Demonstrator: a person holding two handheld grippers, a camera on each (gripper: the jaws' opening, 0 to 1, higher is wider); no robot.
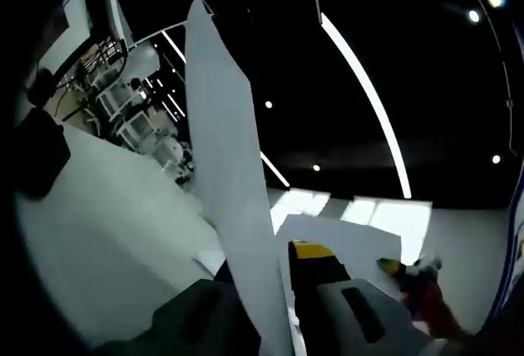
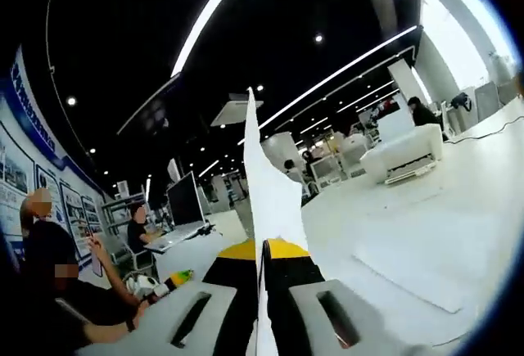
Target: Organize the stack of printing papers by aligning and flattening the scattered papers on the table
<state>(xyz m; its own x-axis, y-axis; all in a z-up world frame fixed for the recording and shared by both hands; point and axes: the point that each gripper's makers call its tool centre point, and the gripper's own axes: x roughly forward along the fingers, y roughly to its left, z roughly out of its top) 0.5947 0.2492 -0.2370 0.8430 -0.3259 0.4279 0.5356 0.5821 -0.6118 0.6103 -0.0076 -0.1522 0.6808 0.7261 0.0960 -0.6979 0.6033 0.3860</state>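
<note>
Left gripper view: left gripper jaws pinch an upright paper sheet. Right gripper jaws clamp a sheet edge above the white table.

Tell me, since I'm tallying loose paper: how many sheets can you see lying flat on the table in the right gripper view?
1: a sheet lies flat on the table, right of the right gripper, whose jaws clamp upright paper. Others may be hidden.

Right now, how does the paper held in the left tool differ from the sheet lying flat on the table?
The held paper stands on edge, clamped in the left tool; the flat sheet rests on the table. The held paper leans and looks slightly bowed; the flat sheet looks level. Both are plain white.
</note>
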